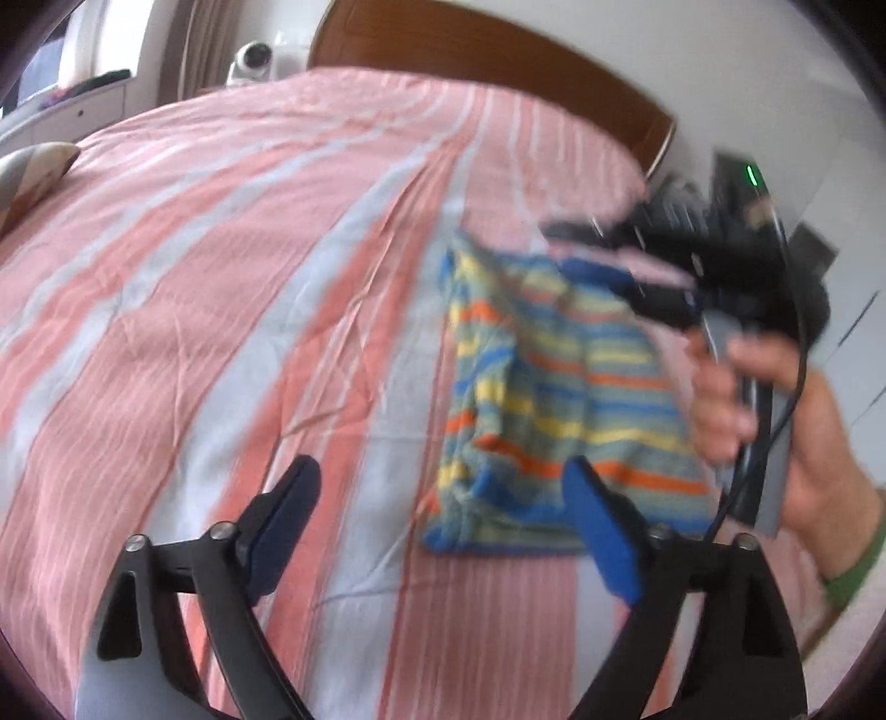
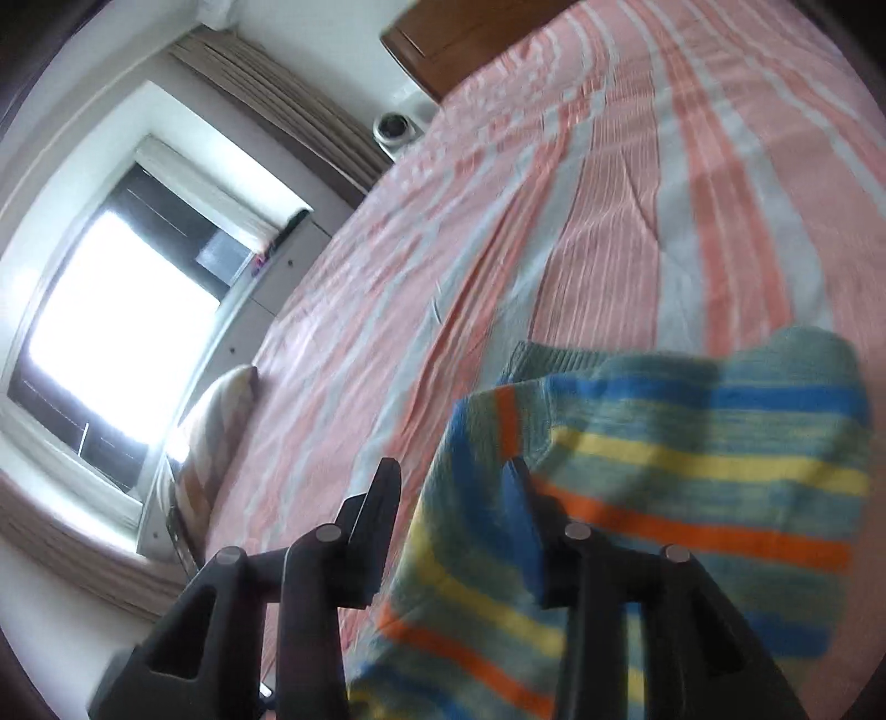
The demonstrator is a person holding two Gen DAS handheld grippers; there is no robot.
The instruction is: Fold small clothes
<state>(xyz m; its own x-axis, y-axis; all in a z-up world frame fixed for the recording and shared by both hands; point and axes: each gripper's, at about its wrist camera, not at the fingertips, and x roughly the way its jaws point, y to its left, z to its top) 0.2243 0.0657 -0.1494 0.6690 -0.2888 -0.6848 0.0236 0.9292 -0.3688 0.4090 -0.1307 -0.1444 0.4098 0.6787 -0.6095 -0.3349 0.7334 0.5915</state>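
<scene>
**One striped garment on the bed, both grippers spread**

The left gripper [image 1: 443, 531] hovers with its two blue-padded fingers spread wide, nothing between them, above the near part of the bedspread [image 1: 221, 266]. Its right finger sits just in front of the near edge of the striped knitted garment [image 1: 554, 399], and blur hides whether they touch. The right gripper [image 2: 451, 487] also has its two fingers apart; cloth of the garment [image 2: 692, 471] drapes across the right finger and hangs partly into the gap, without being pinched. In the left wrist view the right gripper [image 1: 626, 260] reaches over the garment's far right corner, held by the right hand [image 1: 775, 421].

There is one garment, lying in loose folds toward the right edge of the bed. The pink-and-white bedspread stretches bare to the left and toward the wooden headboard [image 1: 498, 50]. One pillow [image 1: 33, 171] lies at the far left edge, below the window [image 2: 122, 299]
</scene>
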